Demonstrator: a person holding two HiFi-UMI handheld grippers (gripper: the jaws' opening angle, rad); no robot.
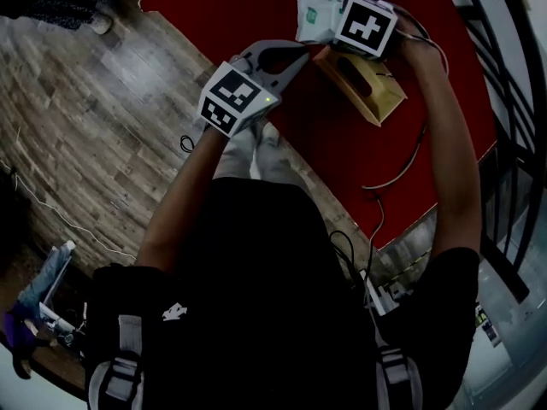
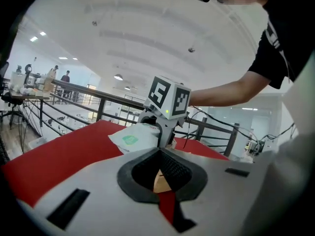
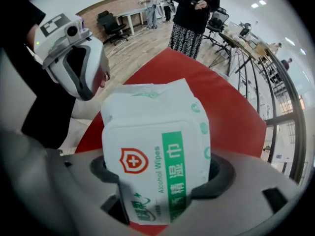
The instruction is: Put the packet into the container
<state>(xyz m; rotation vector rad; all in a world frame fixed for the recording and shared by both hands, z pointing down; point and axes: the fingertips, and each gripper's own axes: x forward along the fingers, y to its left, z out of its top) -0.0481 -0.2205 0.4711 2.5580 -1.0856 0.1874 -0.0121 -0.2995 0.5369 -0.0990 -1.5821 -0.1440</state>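
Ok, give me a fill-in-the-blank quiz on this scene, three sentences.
1. The right tool grips a packet of alcohol ____.
2. The container stands on a ____ table.
3. The left tool is shut and holds ____.

Missing words: wipes; red; nothing.

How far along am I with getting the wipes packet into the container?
Done: the white and green alcohol-wipes packet is off the table, clamped in the right gripper. In hand: it hangs near the tan box-shaped container on the red table. Remaining: lower it in and release.
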